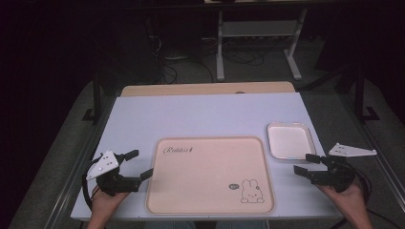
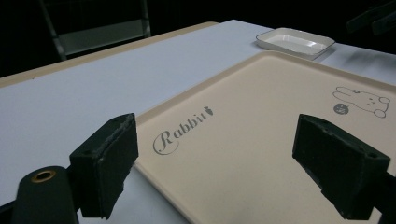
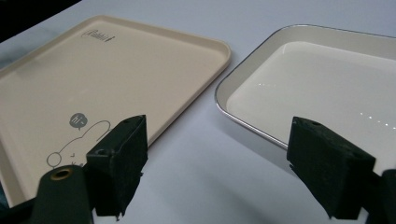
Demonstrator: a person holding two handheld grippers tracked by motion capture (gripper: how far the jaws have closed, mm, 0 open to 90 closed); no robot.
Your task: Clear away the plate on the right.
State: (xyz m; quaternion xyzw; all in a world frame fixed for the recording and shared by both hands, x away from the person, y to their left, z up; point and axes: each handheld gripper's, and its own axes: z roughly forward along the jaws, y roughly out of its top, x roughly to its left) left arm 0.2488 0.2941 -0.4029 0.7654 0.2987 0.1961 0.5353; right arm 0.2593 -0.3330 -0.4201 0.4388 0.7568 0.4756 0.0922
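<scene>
Right gripper (image 1: 300, 163): lower right of the high view — jaws apart, nothing between them
Left gripper (image 1: 140, 164): lower left, jaws spread, empty, at the beige tray's (image 1: 210, 143) left edge
White dish (image 1: 290, 126): right of centre, just beside the tray, apart from it
Key relation: dish lies just up-frame of the right gripper — that hand is far nearer
Judgement: dish's near rim looks the likely grasp

Lab: cables (image 1: 167, 59), metal frame (image 1: 220, 43)
</scene>
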